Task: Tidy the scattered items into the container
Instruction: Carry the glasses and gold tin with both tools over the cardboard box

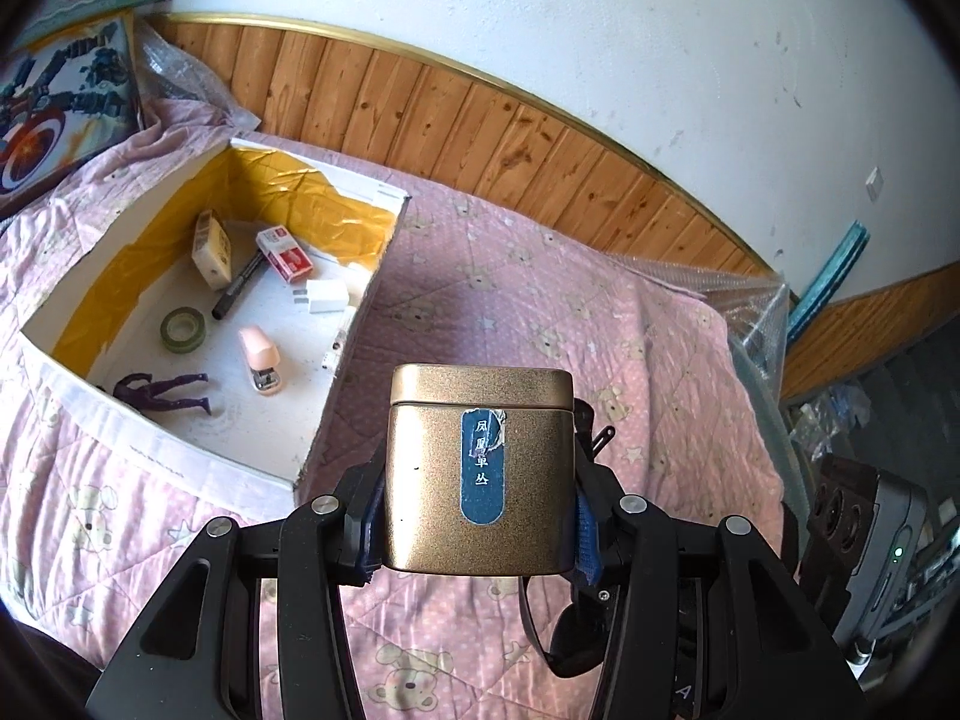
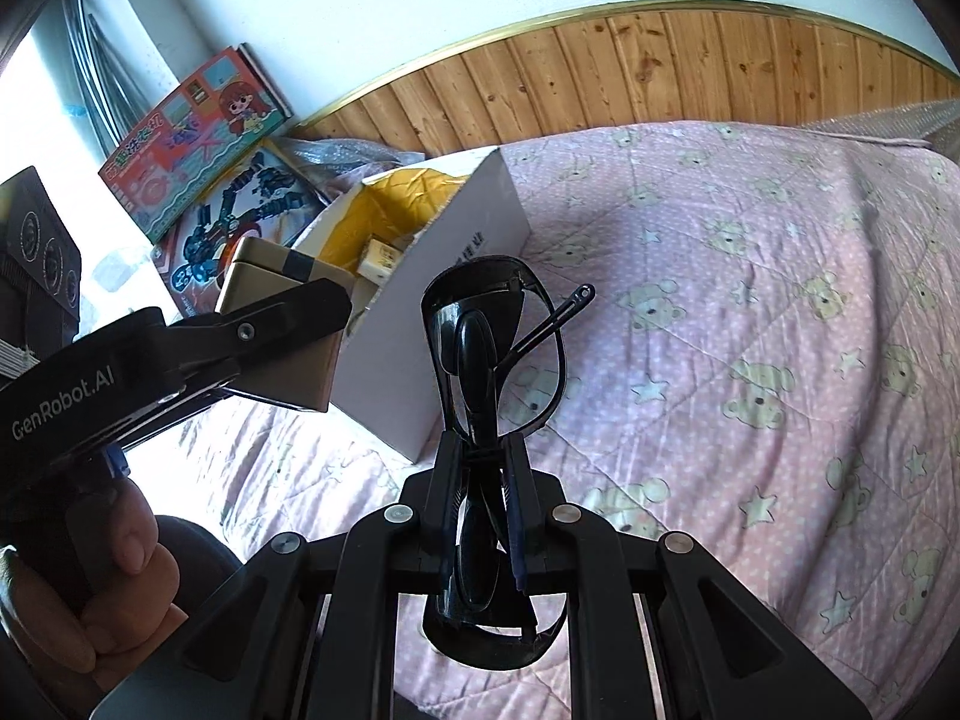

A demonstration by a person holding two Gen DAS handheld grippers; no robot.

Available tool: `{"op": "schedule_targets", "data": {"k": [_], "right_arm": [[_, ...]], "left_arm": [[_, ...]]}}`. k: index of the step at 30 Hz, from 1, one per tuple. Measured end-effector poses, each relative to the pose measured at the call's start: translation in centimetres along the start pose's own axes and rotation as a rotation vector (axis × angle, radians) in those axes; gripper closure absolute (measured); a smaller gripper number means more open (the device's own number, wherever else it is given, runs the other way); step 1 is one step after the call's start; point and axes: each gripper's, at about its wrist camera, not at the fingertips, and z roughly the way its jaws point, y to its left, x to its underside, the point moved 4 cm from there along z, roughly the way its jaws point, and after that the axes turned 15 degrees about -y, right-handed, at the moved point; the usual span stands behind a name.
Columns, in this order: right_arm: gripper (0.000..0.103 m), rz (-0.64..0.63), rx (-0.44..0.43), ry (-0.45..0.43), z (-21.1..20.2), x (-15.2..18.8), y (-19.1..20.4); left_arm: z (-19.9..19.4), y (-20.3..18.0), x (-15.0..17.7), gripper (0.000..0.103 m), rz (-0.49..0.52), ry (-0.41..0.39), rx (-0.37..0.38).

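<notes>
Our left hand-held gripper (image 1: pixel 477 531) clamps a square gold metal tin with a blue label (image 1: pixel 477 468), held above the pink quilted bed (image 1: pixel 600 312) just beside the white, yellow-lined cardboard box (image 1: pixel 198 450). Our right hand-held gripper (image 2: pixel 483 504) pinches folded black-framed sunglasses (image 2: pixel 480 360) near the box's corner.

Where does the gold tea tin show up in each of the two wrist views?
Left wrist view: the gold tea tin sits at lower centre, upright, clamped between the left gripper fingers.
Right wrist view: the tin is at middle left, partly hidden behind the left gripper.
Shared landmark: the white box with yellow lining.
</notes>
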Motion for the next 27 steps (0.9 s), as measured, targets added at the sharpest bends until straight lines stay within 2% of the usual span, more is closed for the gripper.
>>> {"op": "schedule_targets", "data": {"k": [6,27], "right_arm": [[0.088,-0.028,-0.038,-0.007,0.8,-1.6,2.2],[0.088,-0.198,-0.133,-0.02,4.6,-7.5,9.6]], "left_arm": [[-0.4,2.0,-2.0,0.053,-0.034,-0.035,-0.006],[-0.6,10.3,-7.1,0.053,-0.169,-0.112,-0.095]]}}
